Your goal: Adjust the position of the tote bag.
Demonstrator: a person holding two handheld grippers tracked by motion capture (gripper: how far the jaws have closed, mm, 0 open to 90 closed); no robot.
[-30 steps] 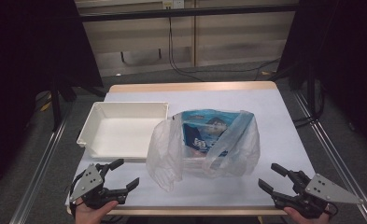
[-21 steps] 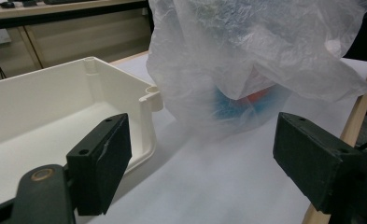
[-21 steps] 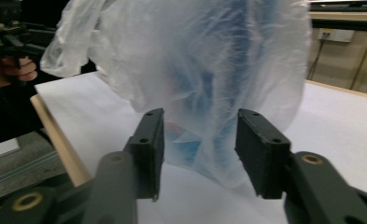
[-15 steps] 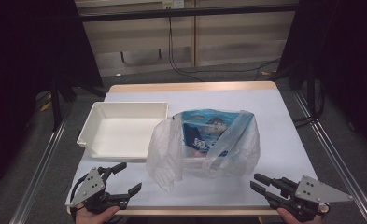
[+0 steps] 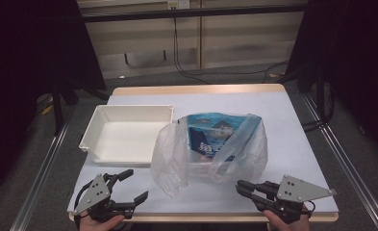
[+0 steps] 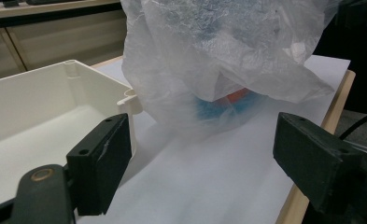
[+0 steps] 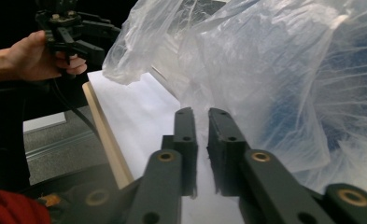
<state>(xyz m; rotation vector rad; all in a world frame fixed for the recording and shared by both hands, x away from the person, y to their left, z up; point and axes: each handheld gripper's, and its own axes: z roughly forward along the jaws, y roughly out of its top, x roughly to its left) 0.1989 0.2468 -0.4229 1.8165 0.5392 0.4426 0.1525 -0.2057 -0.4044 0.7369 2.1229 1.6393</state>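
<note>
A crumpled clear plastic bag (image 5: 177,154) stands in the middle of the table with a blue printed packet (image 5: 210,131) inside it. My left gripper (image 5: 137,184) is open at the front left corner, its jaws wide apart with nothing between them, pointing toward the bag (image 6: 228,51). My right gripper (image 5: 239,186) lies at the front right, just short of the bag's near side. Its jaws have just been closing and stand all but together, a thin slit between the pads (image 7: 186,140) and nothing in it. The bag (image 7: 284,84) rises right beyond them.
A white empty tray (image 5: 129,111) sits left of the bag, its near corner (image 6: 125,100) close to my left jaw. The white table (image 5: 297,130) has a wooden front edge (image 7: 104,135). In the right gripper view a hand (image 7: 29,58) holds the other gripper.
The right gripper has slid left along the front edge toward the bag, and its jaws have come together. The left gripper has hardly moved and stays wide.
</note>
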